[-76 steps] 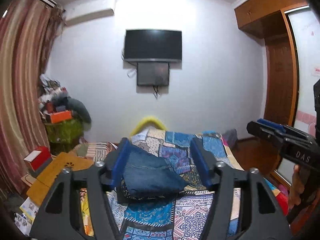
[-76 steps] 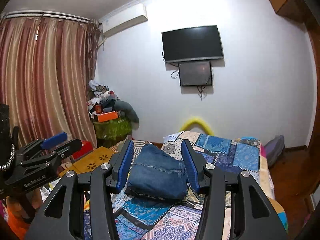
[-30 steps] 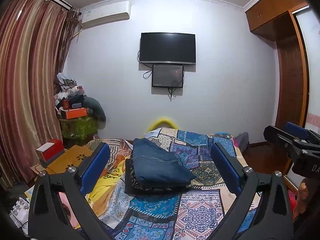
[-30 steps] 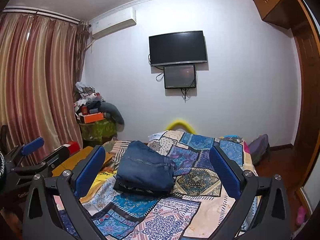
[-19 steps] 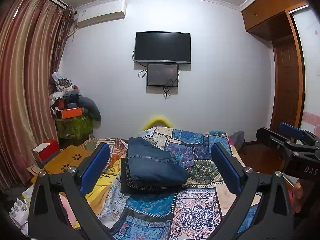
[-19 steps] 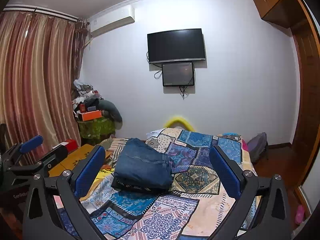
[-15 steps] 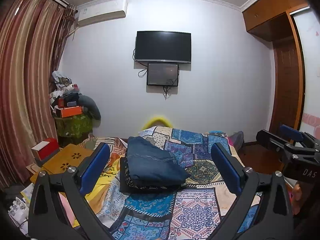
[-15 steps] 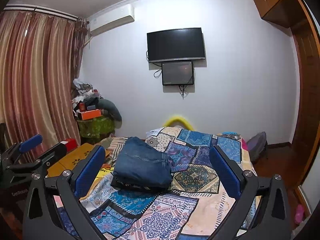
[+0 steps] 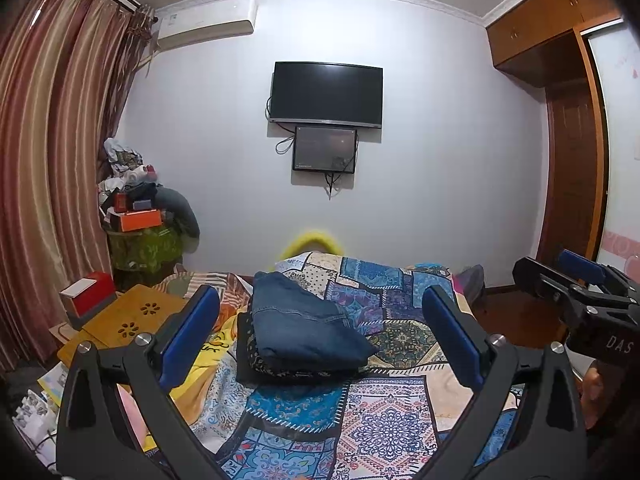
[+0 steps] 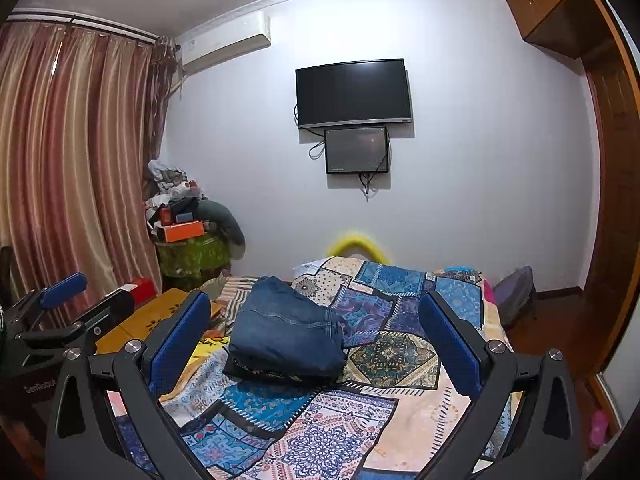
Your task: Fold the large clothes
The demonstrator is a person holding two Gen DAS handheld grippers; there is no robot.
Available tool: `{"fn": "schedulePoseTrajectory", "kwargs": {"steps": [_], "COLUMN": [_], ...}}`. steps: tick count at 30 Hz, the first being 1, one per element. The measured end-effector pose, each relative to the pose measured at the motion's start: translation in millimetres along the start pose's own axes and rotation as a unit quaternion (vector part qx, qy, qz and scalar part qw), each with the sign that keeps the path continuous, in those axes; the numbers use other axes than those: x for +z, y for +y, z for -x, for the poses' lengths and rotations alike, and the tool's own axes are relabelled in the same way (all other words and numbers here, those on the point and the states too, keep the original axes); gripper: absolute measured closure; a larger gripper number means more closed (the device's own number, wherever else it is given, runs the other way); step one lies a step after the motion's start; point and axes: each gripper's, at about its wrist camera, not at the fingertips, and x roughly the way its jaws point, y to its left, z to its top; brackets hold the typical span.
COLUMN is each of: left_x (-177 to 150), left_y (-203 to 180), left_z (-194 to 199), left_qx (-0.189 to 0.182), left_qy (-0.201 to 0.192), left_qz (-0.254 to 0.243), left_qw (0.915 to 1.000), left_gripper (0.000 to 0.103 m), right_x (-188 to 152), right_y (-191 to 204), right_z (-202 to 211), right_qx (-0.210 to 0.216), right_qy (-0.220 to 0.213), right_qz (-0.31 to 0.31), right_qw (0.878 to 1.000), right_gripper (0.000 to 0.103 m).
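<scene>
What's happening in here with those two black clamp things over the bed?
A person is holding a two-finger gripper in each hand to fold clothes. Right now neither one grips anything: the left gripper and the right gripper both stand open, held back from the bed. A folded pair of blue jeans lies on top of a dark patterned garment on the patchwork bedspread, so this fold looks finished.

Room was evenly lit, cool cast, brightest on far wall [image 9: 432,160]. Soft shadows only. Strong fisheye bend and dark vignette at corners. Centre sharp, no motion blur.
</scene>
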Motion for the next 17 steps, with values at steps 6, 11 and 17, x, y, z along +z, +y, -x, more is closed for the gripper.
{"fn": "schedulePoseTrajectory", "kwargs": {"steps": [6, 11, 17], "left_x": [0.0, -0.5, -1.7], "left_y": [0.3, -0.3, -0.3], "left_z": [1.2, 1.1, 3.3], "left_qx": [-0.002, -0.002, 0.000], "left_qy": [-0.001, 0.001, 0.001], "left_qz": [0.002, 0.002, 0.003], "left_qw": [1.0000, 1.0000, 1.0000], "left_gripper": [0.001, 0.001, 0.001], "right_x": [-0.1, -1.0, -0.3], "right_y": [1.5, 1.7, 3.4], "right_z": [0.9, 1.4, 1.5], "right_qx": [-0.001, 0.000, 0.002], "right_qy": [-0.002, -0.002, -0.002], "right_qz": [0.001, 0.000, 0.001], "right_qw": [1.000, 1.000, 1.000], "right_gripper": [0.000, 0.000, 0.000]}}
